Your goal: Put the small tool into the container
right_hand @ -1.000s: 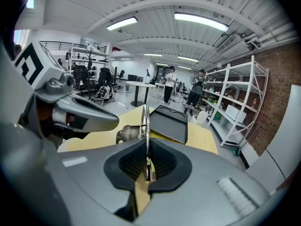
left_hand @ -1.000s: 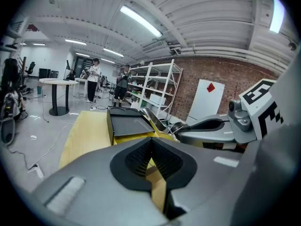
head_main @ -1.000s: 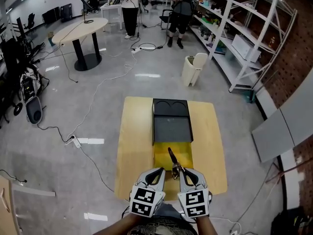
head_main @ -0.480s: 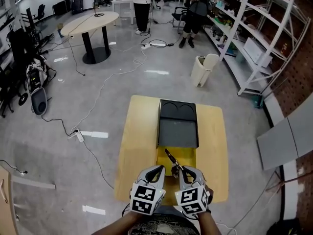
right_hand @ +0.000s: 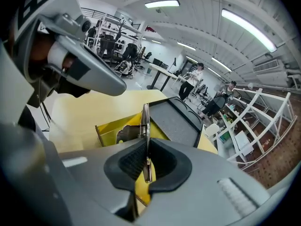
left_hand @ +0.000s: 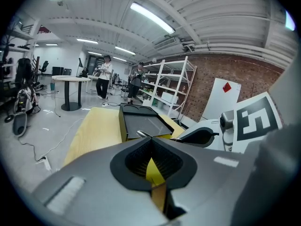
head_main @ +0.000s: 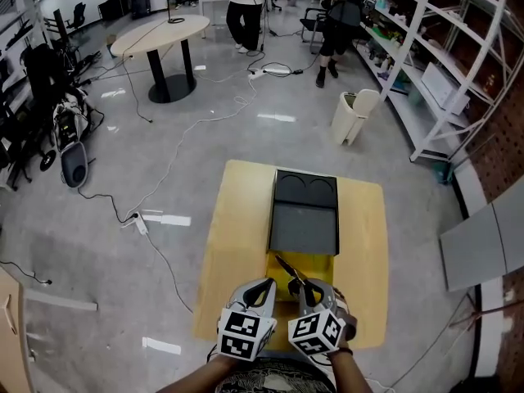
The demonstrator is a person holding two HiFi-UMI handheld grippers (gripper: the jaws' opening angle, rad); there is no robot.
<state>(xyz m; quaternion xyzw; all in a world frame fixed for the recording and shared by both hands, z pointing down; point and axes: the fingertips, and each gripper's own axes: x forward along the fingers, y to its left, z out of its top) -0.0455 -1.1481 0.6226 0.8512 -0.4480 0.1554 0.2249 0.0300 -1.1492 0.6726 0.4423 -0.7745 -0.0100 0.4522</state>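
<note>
A yellow container [head_main: 321, 267] with an open black lid [head_main: 304, 219] lies on the wooden table [head_main: 237, 244]. My right gripper [head_main: 304, 286] is shut on a small metal tool [head_main: 287, 269], which points up and left over the yellow compartment. In the right gripper view the tool [right_hand: 145, 121] stands edge-on between the pads of the right gripper [right_hand: 146, 147], above the yellow container [right_hand: 115, 126]. My left gripper [head_main: 264, 287] is beside it at the container's near left corner. In the left gripper view the left gripper [left_hand: 151, 142] has its pads together with nothing held.
White trash bin [head_main: 353, 115] stands on the floor beyond the table. White shelving [head_main: 442, 64] runs along the right. A round table [head_main: 162, 35] and standing people [head_main: 248, 6] are at the far end. Cables and a power strip [head_main: 139, 221] lie on the floor at left.
The head camera has tilted, so the table sits further right in view. The right gripper has turned slightly inward with the tool; both grippers stay at the container's near edge.
</note>
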